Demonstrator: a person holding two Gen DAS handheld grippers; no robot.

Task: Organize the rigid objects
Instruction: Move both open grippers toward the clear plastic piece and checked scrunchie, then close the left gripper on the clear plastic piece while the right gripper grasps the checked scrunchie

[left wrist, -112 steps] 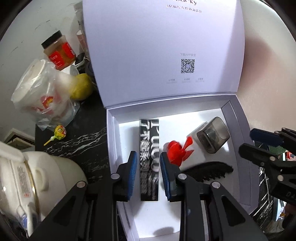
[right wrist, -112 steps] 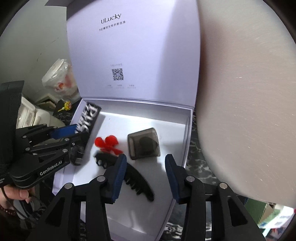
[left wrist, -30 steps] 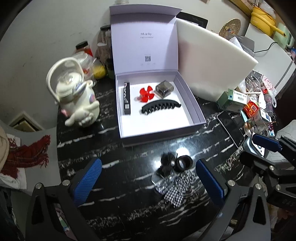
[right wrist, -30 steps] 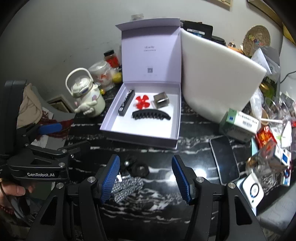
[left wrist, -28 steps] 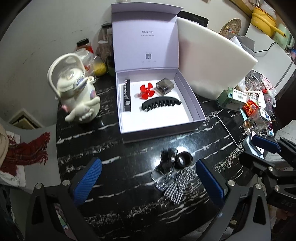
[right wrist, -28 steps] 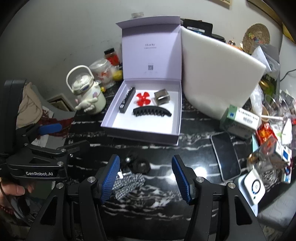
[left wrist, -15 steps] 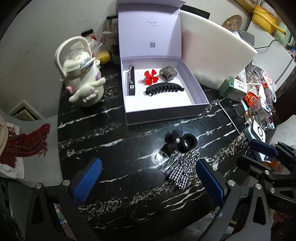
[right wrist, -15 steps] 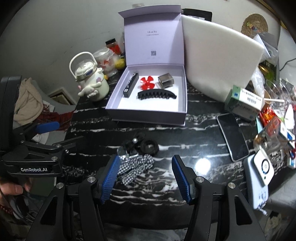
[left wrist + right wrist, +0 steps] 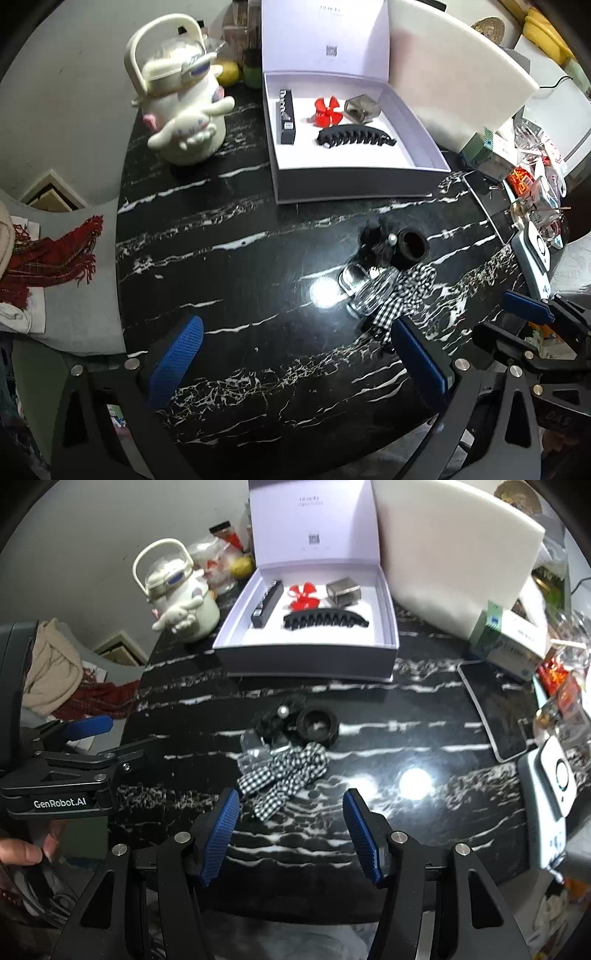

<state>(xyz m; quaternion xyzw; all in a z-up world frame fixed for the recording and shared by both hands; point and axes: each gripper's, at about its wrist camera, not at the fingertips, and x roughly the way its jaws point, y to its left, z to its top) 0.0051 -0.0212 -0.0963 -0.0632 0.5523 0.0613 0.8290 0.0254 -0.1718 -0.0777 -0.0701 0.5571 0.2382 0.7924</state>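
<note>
An open lilac gift box (image 9: 354,182) (image 9: 306,661) stands at the back of the black marble table. Inside lie a black claw clip (image 9: 354,136) (image 9: 325,621), a red flower clip (image 9: 327,110), a grey cube (image 9: 362,107) and a black bar (image 9: 286,116). Nearer, a loose pile holds a checked bow (image 9: 284,771) (image 9: 404,291), a clear clip (image 9: 371,293), a black ring (image 9: 317,725) and a black fuzzy tie with a pearl (image 9: 376,240). My left gripper (image 9: 295,354) hangs wide open above the table. My right gripper (image 9: 291,827) is open just short of the bow, with nothing between its jaws.
A white cartoon kettle (image 9: 184,107) stands left of the box. A white foam board (image 9: 454,554) leans behind it. A phone (image 9: 495,716), a green-white carton (image 9: 513,638) and small packets crowd the right edge. A red scarf (image 9: 48,254) lies off the table's left.
Both grippers have come down toward the table, so the box and the pile look bigger and nearer. The pile now sits just ahead of my right gripper's fingertips. Nothing was grasped.
</note>
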